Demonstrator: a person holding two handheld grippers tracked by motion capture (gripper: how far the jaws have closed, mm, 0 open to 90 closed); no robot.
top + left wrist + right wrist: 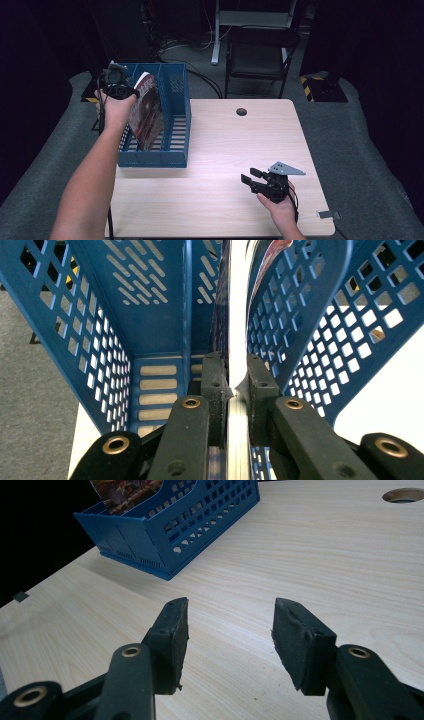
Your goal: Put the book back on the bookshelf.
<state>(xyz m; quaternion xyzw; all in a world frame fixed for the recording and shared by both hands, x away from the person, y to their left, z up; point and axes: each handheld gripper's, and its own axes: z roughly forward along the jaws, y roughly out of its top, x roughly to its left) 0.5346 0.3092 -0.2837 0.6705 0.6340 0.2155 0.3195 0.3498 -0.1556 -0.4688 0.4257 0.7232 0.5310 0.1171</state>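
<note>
A blue slotted file rack (176, 95) stands on the left part of the pale wooden table (225, 145). A thin magazine (146, 114) with a reddish-brown cover leans upright in one of its compartments. My left gripper (129, 91) is at the magazine's top edge. In the left gripper view the gripper (236, 376) is shut on the magazine (238, 315), pads pressed on both faces, with the rack's walls (100, 330) on either side. My right gripper (251, 175) rests low near the table's front right, open (230, 625) and with nothing between its jaws, pointing toward the rack (200, 520).
A round cable hole (241, 111) sits at the table's back middle. A dark folding chair (260, 55) stands behind the table. A small tape mark (327, 215) lies at the front right corner. Grey carpet surrounds the table.
</note>
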